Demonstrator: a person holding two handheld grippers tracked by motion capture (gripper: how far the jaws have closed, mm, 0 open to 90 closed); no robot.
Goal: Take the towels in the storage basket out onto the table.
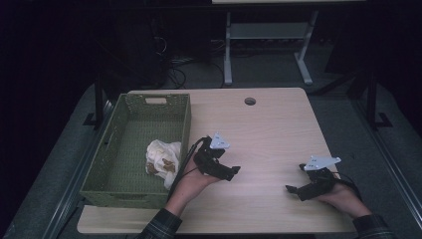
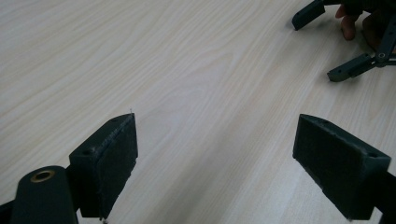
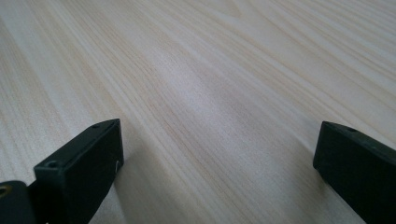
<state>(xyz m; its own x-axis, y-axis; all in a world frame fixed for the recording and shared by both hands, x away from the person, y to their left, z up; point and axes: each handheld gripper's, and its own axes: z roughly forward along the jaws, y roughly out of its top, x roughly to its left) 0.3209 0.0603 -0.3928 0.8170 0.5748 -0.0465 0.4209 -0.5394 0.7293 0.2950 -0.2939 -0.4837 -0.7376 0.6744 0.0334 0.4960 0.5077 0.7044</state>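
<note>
The left gripper (image 1: 234, 171) is hovering by the counter's (image 1: 268, 129) middle, fingers (image 2: 112, 158) spread, holding nothing. The right gripper (image 1: 294, 190) is resting near the front right corner, fingers (image 3: 88, 163) likewise spread. A crumpled cloth (image 1: 161, 157) is lying in the green basket (image 1: 129, 191) at the left edge.

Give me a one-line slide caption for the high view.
Both open grippers, left and right, rest on the wooden table beside a green basket holding a crumpled cloth.

Light wooden table (image 1: 268, 129), round hole (image 1: 250, 101) near far edge. Dark floor beyond; white desk legs (image 1: 228, 50) far, tangle of black cables (image 1: 171, 69) far left. Metal rail (image 1: 69, 199) along near left.
</note>
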